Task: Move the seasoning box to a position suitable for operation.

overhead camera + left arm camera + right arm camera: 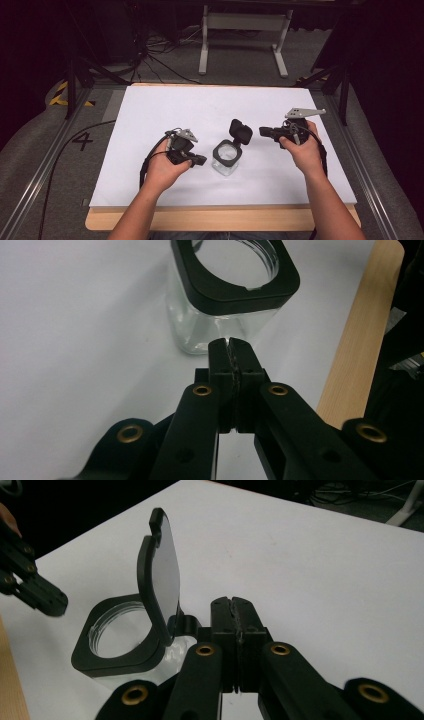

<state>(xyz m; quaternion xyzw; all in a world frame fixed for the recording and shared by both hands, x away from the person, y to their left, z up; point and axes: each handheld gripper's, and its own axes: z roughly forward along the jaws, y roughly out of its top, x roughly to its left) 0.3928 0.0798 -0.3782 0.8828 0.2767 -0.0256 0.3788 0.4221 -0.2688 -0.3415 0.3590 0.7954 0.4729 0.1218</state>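
Glass jar (pixel 226 159) upright at table (pixel 150 110) centre, long axis vertical, mouth up. Hinged lid (pixel 240 132) stands open, tilted to far right; opening looks done, closing or filling remains. Left gripper (pixel 200 161) just left, right gripper (pixel 263 132) right of lid: both jaws closed, empty.

Both bare forearms reach in over the near edge; the black left gripper (pixel 199 160) and black right gripper (pixel 263 132) have jaws pressed together.
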